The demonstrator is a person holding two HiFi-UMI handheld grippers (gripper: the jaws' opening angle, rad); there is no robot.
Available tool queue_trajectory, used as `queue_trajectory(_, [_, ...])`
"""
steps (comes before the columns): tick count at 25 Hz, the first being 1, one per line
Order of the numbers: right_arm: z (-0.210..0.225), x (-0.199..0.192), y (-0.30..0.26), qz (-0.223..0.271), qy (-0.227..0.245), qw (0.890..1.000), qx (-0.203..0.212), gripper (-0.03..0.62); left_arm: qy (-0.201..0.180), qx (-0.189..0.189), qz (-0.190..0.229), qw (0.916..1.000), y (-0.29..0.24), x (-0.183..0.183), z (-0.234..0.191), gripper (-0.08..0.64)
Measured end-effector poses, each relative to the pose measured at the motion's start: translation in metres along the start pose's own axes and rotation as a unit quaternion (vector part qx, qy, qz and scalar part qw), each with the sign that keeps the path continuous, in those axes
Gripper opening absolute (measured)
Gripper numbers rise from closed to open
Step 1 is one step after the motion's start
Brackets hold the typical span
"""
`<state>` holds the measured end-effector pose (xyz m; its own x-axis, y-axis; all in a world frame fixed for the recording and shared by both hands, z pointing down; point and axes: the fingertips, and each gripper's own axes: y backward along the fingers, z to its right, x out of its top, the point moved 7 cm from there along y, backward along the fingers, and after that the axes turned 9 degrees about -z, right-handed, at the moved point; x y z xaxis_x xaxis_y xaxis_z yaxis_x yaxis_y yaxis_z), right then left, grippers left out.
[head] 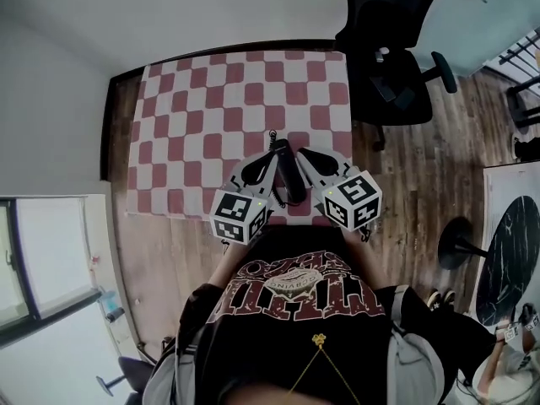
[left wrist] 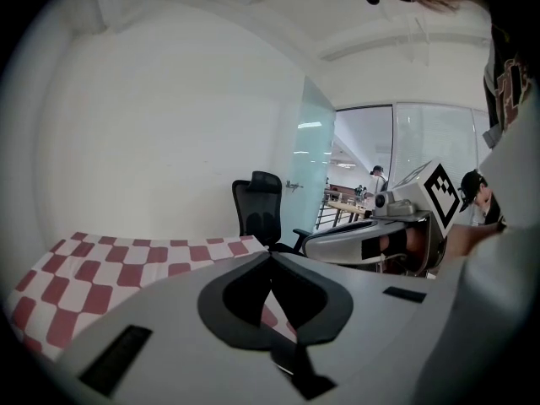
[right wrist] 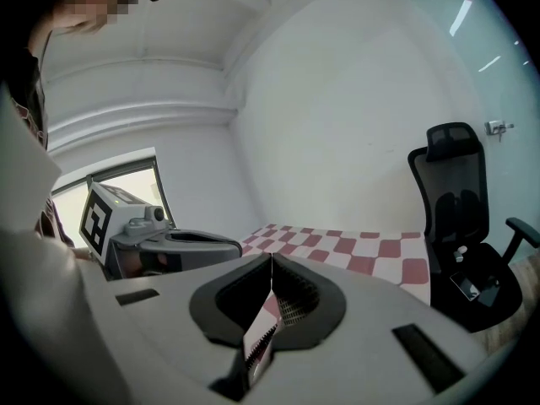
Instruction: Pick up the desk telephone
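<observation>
Grippers number two: left gripper (left wrist: pixel 270 260) and right gripper (right wrist: pixel 271 264), both clenched empty. One red-and-white checkered surface (head: pixel 211 99) lies ahead, one black office chair (head: pixel 388 49) far right.

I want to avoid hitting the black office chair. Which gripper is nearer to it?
Right. The right gripper is over the near edge of the checkered cloth, on the side toward the office chair. The left gripper is beside it, farther from the chair.
</observation>
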<state>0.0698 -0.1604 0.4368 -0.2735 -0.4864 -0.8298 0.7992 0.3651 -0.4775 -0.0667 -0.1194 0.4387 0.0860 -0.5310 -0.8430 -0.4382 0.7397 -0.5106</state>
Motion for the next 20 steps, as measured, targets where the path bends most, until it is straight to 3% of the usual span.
queue_trajectory(9, [-0.001,0.000,-0.003,0.010,-0.031,0.998,-0.047,0.018,-0.019,-0.049,-0.014,0.9985,-0.012,0.003,-0.015,0.000])
queue_trajectory(20, [-0.010,-0.007,-0.023,-0.009,-0.048,0.996,-0.071,0.018,-0.019,-0.073,-0.038,0.9964,-0.012,-0.010,-0.037,0.000])
